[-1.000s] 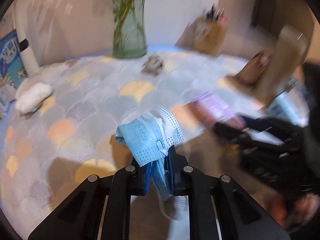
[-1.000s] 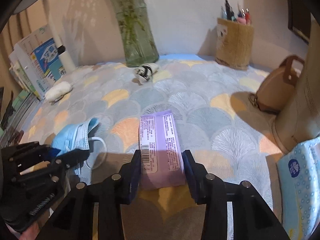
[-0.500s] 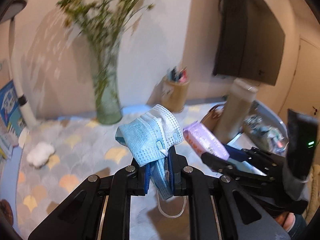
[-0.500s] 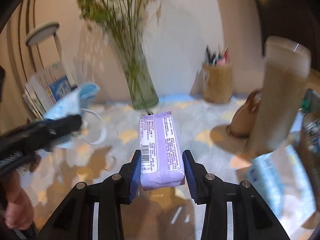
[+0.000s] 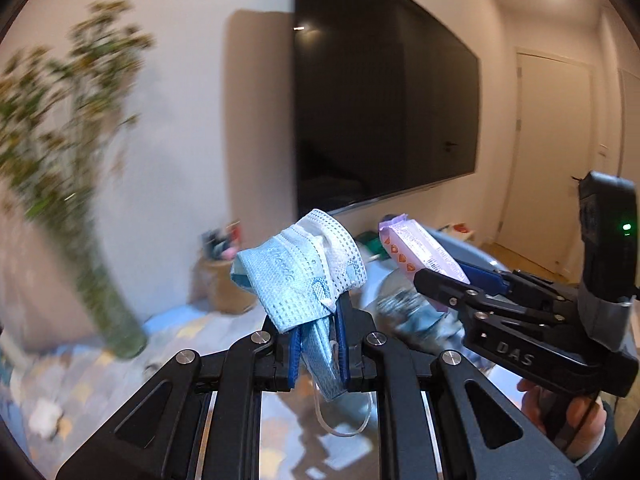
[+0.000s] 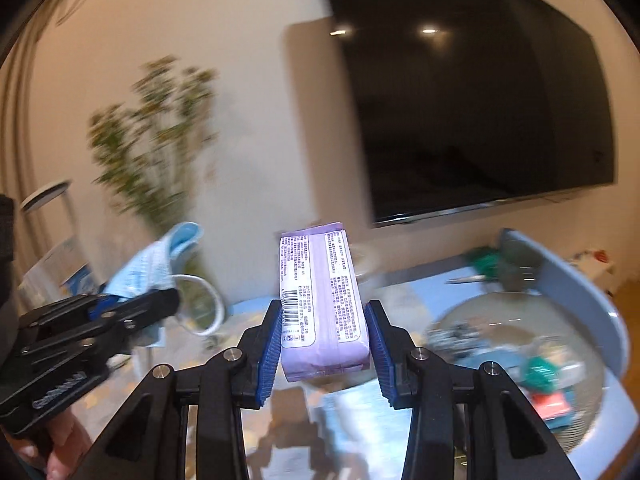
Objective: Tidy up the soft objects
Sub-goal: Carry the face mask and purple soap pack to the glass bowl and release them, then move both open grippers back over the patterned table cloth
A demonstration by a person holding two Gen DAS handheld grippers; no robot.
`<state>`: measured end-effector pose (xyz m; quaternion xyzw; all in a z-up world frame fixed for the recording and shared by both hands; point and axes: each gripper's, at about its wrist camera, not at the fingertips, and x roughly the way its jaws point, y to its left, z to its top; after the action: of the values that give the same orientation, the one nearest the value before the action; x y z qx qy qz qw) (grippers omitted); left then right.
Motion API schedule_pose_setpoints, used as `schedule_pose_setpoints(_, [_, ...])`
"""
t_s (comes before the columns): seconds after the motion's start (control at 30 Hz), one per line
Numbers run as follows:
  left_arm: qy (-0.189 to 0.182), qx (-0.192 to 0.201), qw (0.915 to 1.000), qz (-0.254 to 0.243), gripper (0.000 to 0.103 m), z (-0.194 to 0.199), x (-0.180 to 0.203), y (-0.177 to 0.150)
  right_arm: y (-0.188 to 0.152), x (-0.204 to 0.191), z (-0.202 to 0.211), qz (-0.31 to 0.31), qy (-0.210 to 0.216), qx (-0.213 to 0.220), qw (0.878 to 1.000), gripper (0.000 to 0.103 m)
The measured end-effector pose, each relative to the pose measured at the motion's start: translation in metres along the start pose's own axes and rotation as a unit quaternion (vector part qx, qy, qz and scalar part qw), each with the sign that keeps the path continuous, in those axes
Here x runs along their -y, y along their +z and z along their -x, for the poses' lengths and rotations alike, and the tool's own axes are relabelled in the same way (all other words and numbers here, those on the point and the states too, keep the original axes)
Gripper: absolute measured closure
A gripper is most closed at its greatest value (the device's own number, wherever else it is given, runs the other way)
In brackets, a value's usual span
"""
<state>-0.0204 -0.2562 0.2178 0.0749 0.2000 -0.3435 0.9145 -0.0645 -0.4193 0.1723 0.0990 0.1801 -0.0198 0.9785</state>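
Both loads are carried clear above the tabletop [image 6: 592,300], presumably so that neither drags across what lies on it while being taken to wherever soft things are gathered; a mesh bowl [image 6: 532,344] of oddments lies ahead and to the right of the right tool [image 6: 323,354], but whether it is the destination cannot be told; that tool is clamped on the purple packet [image 6: 320,304] at its lower end, most of the packet standing out forward, printed back and barcode turned to the camera, sides slightly pinched; the left tool [image 5: 319,354] is closed on the blue face mask [image 5: 298,276], which is bunched above the tips, pleated and crumpled, its white ear loop [image 5: 344,424] hanging below.
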Motion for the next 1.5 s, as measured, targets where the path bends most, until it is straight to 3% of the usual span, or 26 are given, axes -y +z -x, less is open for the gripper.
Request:
schedule_pose_setpoints(0.27, [-0.075, -0.020, 0.9968, -0.020, 0.091, -0.070, 0.063, 0.028, 0.015, 0.099, 0.001, -0.070, -0.079, -0.001, 0.994, 0.063])
schedule_pose_setpoints(0.4, [-0.114, -0.056, 0.9918, -0.011, 0.091, -0.114, 0.090, 0.031, 0.009, 0.148, -0.015, -0.122, -0.109, -0.036, 0.986, 0.063])
schedule_pose_setpoints(0.53, [-0.115, -0.084, 0.9894, -0.029, 0.091, -0.157, 0.118, 0.024, -0.006, 0.193, -0.036, -0.175, -0.133, -0.078, 0.972, 0.063])
schedule_pose_setpoints(0.6, [-0.114, -0.093, 0.9882, -0.042, 0.087, -0.173, 0.129, 0.020, -0.010, 0.204, -0.040, -0.182, -0.138, -0.085, 0.970, 0.063])
schedule_pose_setpoints(0.67, [-0.110, -0.108, 0.9869, -0.048, 0.071, -0.185, 0.136, 0.013, -0.013, 0.215, -0.042, -0.197, -0.139, -0.098, 0.966, 0.060])
schedule_pose_setpoints(0.8, [-0.155, -0.168, 0.9731, -0.026, 0.068, -0.201, 0.131, -0.003, -0.017, 0.224, -0.034, -0.209, -0.142, -0.098, 0.963, 0.052])
schedule_pose_setpoints(0.87, [-0.167, -0.188, 0.9679, -0.011, 0.059, -0.201, 0.128, -0.011, -0.018, 0.226, -0.027, -0.211, -0.142, -0.093, 0.963, 0.047])
schedule_pose_setpoints(1.1, [-0.227, -0.210, 0.9509, 0.011, 0.057, -0.168, 0.116, -0.031, -0.022, 0.207, 0.000, -0.210, -0.137, -0.084, 0.964, 0.042])
schedule_pose_setpoints(1.13, [-0.229, -0.212, 0.9501, -0.001, 0.053, -0.161, 0.118, -0.032, -0.022, 0.201, 0.003, -0.204, -0.137, -0.083, 0.966, 0.040])
schedule_pose_setpoints(1.17, [-0.228, -0.214, 0.9498, -0.013, 0.039, -0.155, 0.121, -0.034, -0.022, 0.197, 0.003, -0.200, -0.137, -0.084, 0.967, 0.040])
schedule_pose_setpoints(1.23, [-0.221, -0.206, 0.9527, -0.035, 0.024, -0.138, 0.127, -0.038, -0.022, 0.187, 0.007, -0.196, -0.131, -0.085, 0.968, 0.040])
schedule_pose_setpoints(1.37, [-0.202, -0.178, 0.9604, -0.071, 0.024, -0.097, 0.124, -0.050, -0.018, 0.170, 0.023, -0.185, -0.124, -0.075, 0.972, 0.040])
schedule_pose_setpoints(1.5, [-0.182, -0.161, 0.9684, -0.054, 0.024, -0.060, 0.096, -0.060, -0.015, 0.149, 0.039, -0.171, -0.118, -0.063, 0.976, 0.039])
